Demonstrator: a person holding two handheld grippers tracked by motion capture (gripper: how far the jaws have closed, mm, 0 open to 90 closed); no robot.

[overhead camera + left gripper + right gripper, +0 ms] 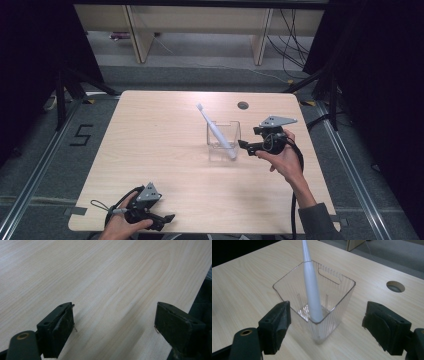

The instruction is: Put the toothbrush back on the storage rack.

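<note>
Toothbrush head cut off above

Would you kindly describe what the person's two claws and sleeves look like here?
Each hand holds a black two-jaw claw, the left claw and the right claw. Each carries a grey three-cornered plate on top and trails a black cable. The jaws are chunky black blocks with small screw holes. A dark grey sleeve covers the right forearm.
</note>
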